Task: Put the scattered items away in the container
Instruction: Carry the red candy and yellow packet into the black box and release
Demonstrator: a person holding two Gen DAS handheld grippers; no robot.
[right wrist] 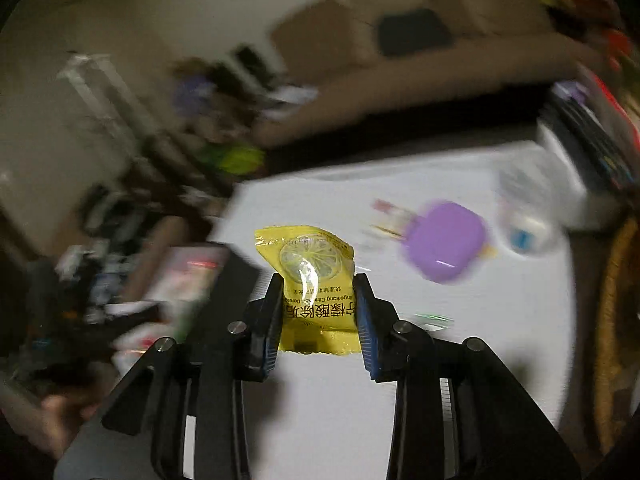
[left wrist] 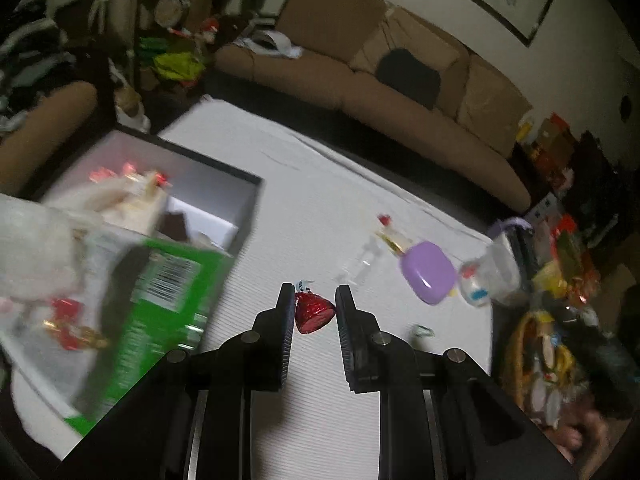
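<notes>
A: What is the left gripper (left wrist: 311, 300) doing?

B: It pinches a red foil candy (left wrist: 314, 314) between its fingers, with the candy's paper tag sticking up by the left finger. The candy hangs above the white desk (left wrist: 320, 208), clear of it.

A: And the container?

B: A dark box (left wrist: 224, 200) with a pale inside sits ahead and to the left of that gripper. Some red and gold wrapped sweets lie in it, though blur hides the details. Just left of the gripper, nearer to the camera than the box, a green carton (left wrist: 168, 300) with a barcode is smeared by motion.

A: What else is still out on the desk?

B: Ahead and to the right of the left gripper lies a purple case (left wrist: 428, 272). Just beyond it is a clear plastic bag (left wrist: 486, 272) with something white and blue inside. A small green band (left wrist: 423, 331) lies close to the right finger.

A: The right gripper (right wrist: 316, 300)?

B: It is clamped on a yellow sachet (right wrist: 308, 264) with a lemon slice printed on it. The sachet stands upright between the fingers, its top rising past the tips, and it is off the desk. The same purple case shows ahead and to the right of it, badly blurred. The box is to its left, also blurred.

A: Is anyone visible?

B: Only a blurred hand (right wrist: 60, 412) at the lower left of the right wrist view.
</notes>
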